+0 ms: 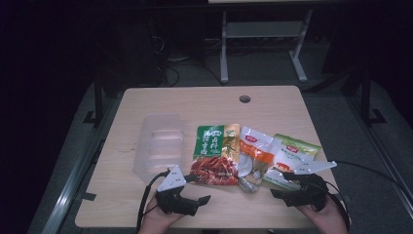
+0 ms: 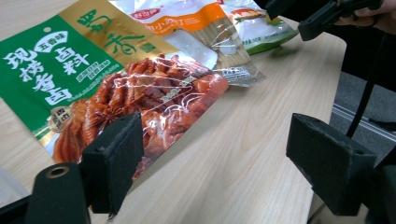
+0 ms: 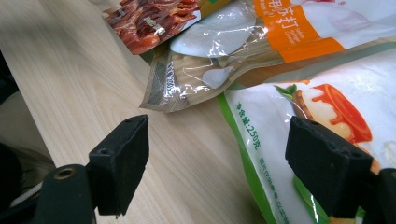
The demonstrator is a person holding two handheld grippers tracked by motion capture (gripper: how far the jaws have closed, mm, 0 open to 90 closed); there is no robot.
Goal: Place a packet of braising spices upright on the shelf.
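Looking down from the high view, three food packets lie side by side on the table (image 1: 146, 100): green-and-red packet (image 1: 215, 155), orange packet (image 1: 254, 155), green-and-white packet (image 1: 288, 158). One clear plastic container (image 1: 158, 144) sits left of them. Left gripper (image 1: 194, 189) and right gripper (image 1: 286, 184) hover near the table's front edge. Left gripper view: jaws wide, empty, the green-and-red packet (image 2: 116, 79) just ahead. Right gripper view: jaws wide, empty, over the green-and-white packet (image 3: 299, 135).

A clear plastic container (image 1: 159, 146), seemingly empty, on the wooden table (image 1: 204, 100).

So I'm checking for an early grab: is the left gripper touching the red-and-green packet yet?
Apart. In the left gripper view, the left gripper has open jaws with bare table between them; the red-and-green packet lies beyond.
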